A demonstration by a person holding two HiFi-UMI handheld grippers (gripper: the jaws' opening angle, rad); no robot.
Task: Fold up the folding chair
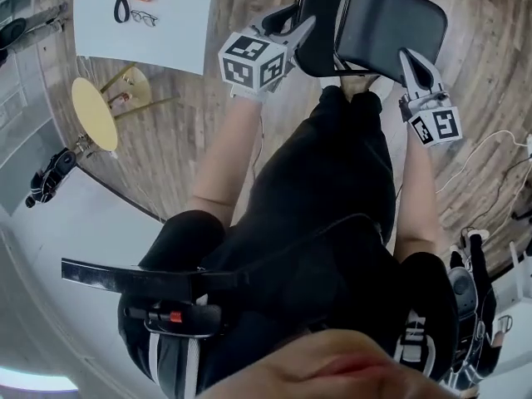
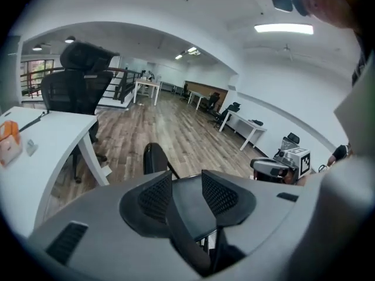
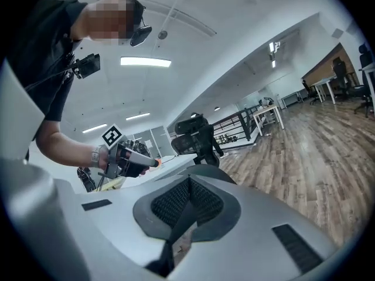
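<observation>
Bright ceiling light (image 2: 284, 28), heavy fisheye warp, perhaps slight blur.

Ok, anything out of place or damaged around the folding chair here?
Nothing stands out. The black folding chair looks intact, the left gripper open at one side of it and the right gripper shut at the other. A white cable trails on the wood floor to the right, apart from the chair.

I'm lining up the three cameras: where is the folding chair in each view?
Head view: folding chair, top centre-right.
Left gripper view: its seat, low centre, between the open jaws.
Right gripper view: probably its dark edge, just above the shut jaws.
Shared landmark: wooden floor.
</observation>
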